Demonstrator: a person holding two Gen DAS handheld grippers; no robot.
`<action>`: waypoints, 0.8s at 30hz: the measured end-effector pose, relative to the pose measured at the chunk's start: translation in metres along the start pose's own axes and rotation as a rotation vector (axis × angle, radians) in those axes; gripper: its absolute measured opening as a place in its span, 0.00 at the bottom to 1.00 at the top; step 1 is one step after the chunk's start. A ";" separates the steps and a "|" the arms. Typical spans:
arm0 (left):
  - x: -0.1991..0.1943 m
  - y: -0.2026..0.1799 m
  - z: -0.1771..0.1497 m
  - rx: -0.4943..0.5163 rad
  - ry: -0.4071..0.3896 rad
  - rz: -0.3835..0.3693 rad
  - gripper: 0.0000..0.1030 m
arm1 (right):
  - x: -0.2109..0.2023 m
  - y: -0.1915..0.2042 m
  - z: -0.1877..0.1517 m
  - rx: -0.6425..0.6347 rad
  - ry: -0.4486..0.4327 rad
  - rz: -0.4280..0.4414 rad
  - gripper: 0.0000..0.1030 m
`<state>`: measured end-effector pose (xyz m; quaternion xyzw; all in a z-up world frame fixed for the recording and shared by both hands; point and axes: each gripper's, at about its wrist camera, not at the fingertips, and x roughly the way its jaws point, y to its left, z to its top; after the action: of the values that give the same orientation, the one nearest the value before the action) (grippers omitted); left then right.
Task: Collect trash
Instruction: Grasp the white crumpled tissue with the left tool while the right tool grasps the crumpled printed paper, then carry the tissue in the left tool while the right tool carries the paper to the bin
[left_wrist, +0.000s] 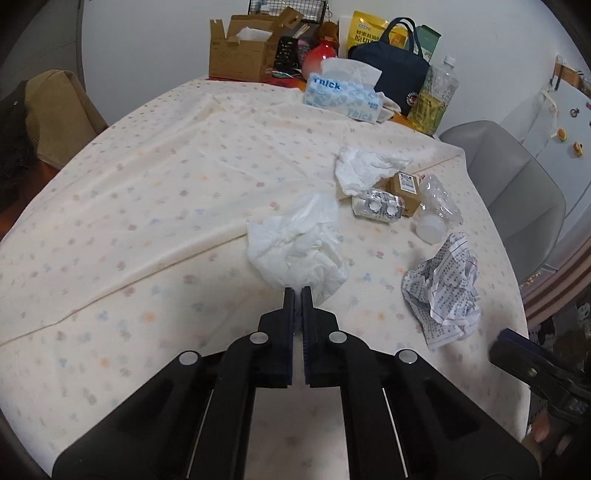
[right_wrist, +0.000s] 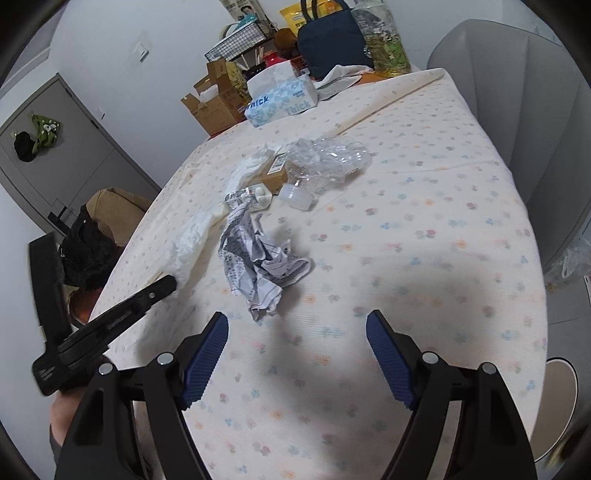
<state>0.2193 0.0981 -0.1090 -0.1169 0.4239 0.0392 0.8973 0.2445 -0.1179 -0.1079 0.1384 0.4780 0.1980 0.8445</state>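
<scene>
Pinching the near edge of a crumpled white tissue (left_wrist: 295, 243), the left gripper (left_wrist: 297, 295) had its jaws nearly together on it at the worktop (left_wrist: 147, 184) centre. At four o'clock from it lay a crumpled printed paper (left_wrist: 445, 288). The right gripper (right_wrist: 297, 354) hung with jaws wide and nothing between them, that paper at twelve o'clock just beyond. At the far end, an open cardboard box (left_wrist: 236, 55) held something white, and a tissue box (left_wrist: 343, 94) had a tissue sticking out.
</scene>
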 end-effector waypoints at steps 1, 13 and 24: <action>-0.006 0.004 -0.001 -0.004 -0.006 0.004 0.05 | 0.006 0.004 0.002 -0.005 0.006 -0.001 0.74; -0.038 0.022 -0.007 -0.022 -0.039 0.024 0.05 | 0.043 0.033 0.025 -0.055 0.029 -0.039 0.74; -0.054 -0.003 -0.008 0.012 -0.067 -0.011 0.05 | 0.004 0.020 0.011 -0.045 0.003 0.008 0.21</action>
<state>0.1790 0.0953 -0.0715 -0.1125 0.3934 0.0357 0.9118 0.2513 -0.0989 -0.0969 0.1208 0.4742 0.2125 0.8458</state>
